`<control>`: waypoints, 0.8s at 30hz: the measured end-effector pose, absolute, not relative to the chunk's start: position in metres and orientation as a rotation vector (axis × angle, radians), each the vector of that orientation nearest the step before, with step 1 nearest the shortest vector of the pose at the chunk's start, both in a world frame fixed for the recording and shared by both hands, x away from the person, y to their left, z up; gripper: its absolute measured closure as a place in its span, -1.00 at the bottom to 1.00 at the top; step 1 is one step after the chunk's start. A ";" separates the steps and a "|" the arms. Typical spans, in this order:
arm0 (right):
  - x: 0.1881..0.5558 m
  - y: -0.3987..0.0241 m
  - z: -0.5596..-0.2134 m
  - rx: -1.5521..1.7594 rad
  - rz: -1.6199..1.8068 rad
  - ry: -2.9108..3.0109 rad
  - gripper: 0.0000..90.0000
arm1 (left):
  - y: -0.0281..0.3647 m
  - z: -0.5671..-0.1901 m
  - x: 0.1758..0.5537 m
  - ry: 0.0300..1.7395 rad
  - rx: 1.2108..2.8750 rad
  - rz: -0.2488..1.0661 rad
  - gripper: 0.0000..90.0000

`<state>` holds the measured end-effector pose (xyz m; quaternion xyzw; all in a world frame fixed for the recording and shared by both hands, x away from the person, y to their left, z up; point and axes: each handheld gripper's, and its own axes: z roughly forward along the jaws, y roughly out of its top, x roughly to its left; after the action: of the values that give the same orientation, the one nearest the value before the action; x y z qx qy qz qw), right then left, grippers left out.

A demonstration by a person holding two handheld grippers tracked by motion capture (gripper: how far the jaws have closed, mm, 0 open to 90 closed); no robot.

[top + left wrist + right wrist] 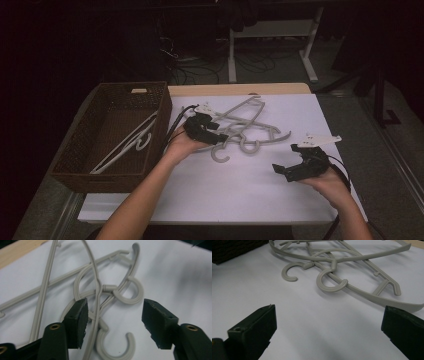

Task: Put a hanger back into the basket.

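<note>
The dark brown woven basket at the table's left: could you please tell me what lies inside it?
Inside the dark brown woven basket lie pale plastic hangers, seemingly two, leaning diagonally. Its near wall and shadow hide part of the floor.

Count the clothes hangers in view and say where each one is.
4, though the pile may hide more. Two hangers lie in the wicker basket; two tangled hangers lie on the white table, at the left gripper.
</note>
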<state>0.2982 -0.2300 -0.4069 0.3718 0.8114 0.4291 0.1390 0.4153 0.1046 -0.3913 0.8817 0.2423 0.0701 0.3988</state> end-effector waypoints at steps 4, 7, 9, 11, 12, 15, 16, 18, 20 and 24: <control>0.298 -0.229 -0.407 1.074 1.238 2.347 -1.00 | 0.104 -0.405 0.422 0.607 2.272 0.188 0.10; 0.298 -0.229 -0.407 1.071 1.237 2.348 -1.00 | 0.105 -0.413 0.428 0.620 2.284 0.181 0.18; 0.298 -0.229 -0.407 1.071 1.237 2.349 -1.00 | 0.105 -0.419 0.431 0.627 2.293 0.169 0.26; 0.298 -0.229 -0.407 1.072 1.239 2.348 -1.00 | 0.106 -0.424 0.434 0.630 2.304 0.156 0.31; 0.298 -0.230 -0.407 1.073 1.240 2.347 -1.00 | 0.106 -0.426 0.434 0.634 2.304 0.156 0.35; 0.299 -0.230 -0.407 1.077 1.240 2.346 -1.00 | 0.104 -0.432 0.436 0.637 2.332 0.165 0.38; 0.299 -0.230 -0.407 1.077 1.239 2.346 -1.00 | 0.104 -0.434 0.437 0.637 2.340 0.165 0.39; 0.299 -0.230 -0.407 1.075 1.239 2.347 -1.00 | 0.103 -0.437 0.439 0.637 2.360 0.174 0.44; 0.298 -0.229 -0.407 1.075 1.238 2.348 -1.00 | 0.102 -0.441 0.440 0.639 2.377 0.184 0.48; 0.299 -0.230 -0.407 1.076 1.240 2.347 -1.00 | 0.101 -0.442 0.440 0.634 2.379 0.191 0.56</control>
<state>0.2985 -0.2298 -0.4070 0.3721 0.8115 0.4288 0.1384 0.4404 0.1006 -0.4423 0.9095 0.2425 0.0729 0.3297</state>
